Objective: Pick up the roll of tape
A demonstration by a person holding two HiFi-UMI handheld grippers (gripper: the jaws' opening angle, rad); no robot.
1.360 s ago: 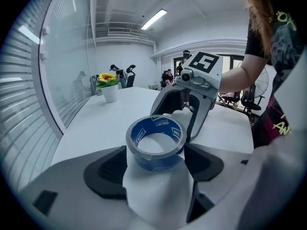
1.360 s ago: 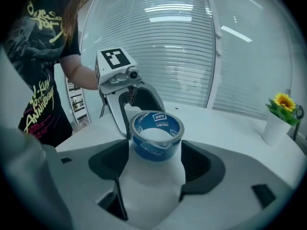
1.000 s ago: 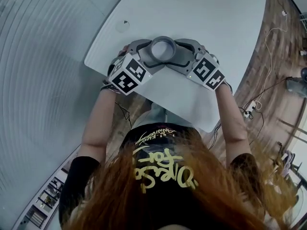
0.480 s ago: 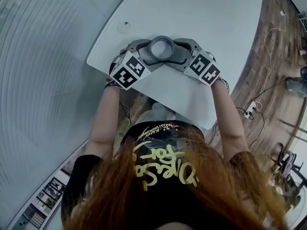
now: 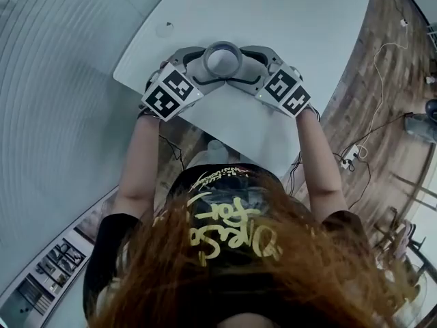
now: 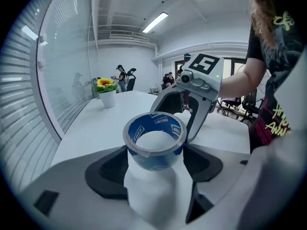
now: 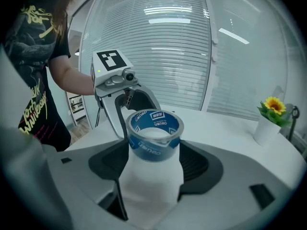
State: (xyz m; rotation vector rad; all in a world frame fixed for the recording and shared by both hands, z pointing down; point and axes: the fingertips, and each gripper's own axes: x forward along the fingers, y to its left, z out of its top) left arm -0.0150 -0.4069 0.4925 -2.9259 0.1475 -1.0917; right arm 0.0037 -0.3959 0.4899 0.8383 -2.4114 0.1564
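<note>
A roll of tape (image 5: 222,59) with a blue core stands upright near the front edge of the white table (image 5: 307,39). My left gripper (image 5: 205,63) and right gripper (image 5: 240,65) face each other, and their fingers ring the roll. In the left gripper view the roll of tape (image 6: 154,140) sits between the black pads (image 6: 111,170) of my left gripper (image 6: 156,163), touching both. In the right gripper view the roll of tape (image 7: 154,133) sits the same way in my right gripper (image 7: 153,166). Each view shows the other gripper's marker cube (image 6: 204,63) (image 7: 110,60) behind the roll.
A white pot with a sunflower (image 6: 106,92) (image 7: 268,116) stands far down the table. A glass wall with blinds (image 7: 192,47) runs along one side. Cables and a power strip (image 5: 355,152) lie on the wooden floor. People (image 6: 120,78) stand in the background.
Both grippers stay closed in around the roll. The head camera has shifted, so the pair and the roll sit slightly higher and further left in the picture.
</note>
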